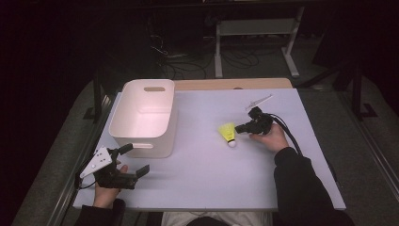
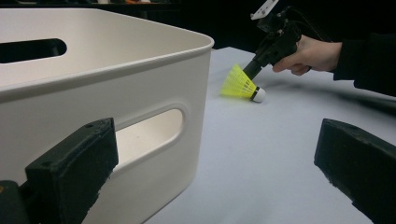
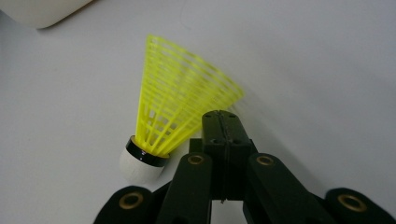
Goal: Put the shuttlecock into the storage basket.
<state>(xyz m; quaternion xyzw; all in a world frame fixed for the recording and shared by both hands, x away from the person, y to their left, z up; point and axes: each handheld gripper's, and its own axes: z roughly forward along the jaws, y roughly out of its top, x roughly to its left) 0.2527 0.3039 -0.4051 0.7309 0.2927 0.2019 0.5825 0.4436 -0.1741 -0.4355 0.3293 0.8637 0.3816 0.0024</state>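
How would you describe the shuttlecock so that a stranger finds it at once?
Start at the white bin on the table's left half. Right of it, near the middle, the shuttlecock lies on its side at the right gripper's shut jaws. Its yellow mesh skirt and white tip mark it out.

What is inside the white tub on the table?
The white tub looks empty: bare floor and inner walls show from above. The strip of floor just behind its near wall is hidden.
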